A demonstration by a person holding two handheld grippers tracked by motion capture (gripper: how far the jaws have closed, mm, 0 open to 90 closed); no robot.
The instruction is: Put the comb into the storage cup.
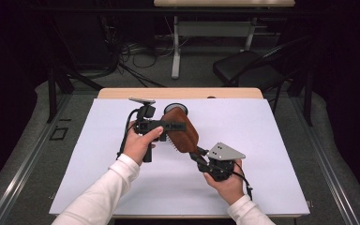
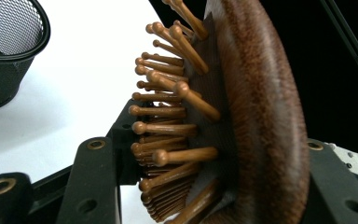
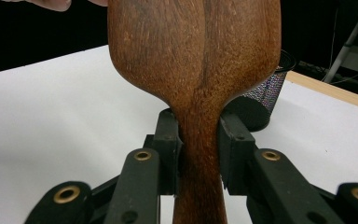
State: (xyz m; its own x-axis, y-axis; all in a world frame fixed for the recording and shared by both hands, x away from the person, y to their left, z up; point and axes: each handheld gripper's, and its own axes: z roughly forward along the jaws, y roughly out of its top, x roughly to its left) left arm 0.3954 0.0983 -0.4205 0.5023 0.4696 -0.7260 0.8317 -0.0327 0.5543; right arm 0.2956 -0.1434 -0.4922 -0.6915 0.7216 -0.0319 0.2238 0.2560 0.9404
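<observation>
The wooden hairbrush (image 1: 183, 132) hangs above the middle of the desk (image 1: 272, 140), held at both ends; it looks stiff and fairly light, its polished back smooth enough to slip, its wooden pins (image 2: 168, 112) probably the part most easily snapped; the narrow handle seems the safest hold; the right hand-held gripper (image 3: 200, 149) is clamped on that handle at the near end; the left hand-held gripper (image 1: 180, 126) is closed across the broad head, one jaw among the pins and one on the back; a black mesh cup (image 1: 172, 108) stands just beyond, at the far side of the white sheet.
</observation>
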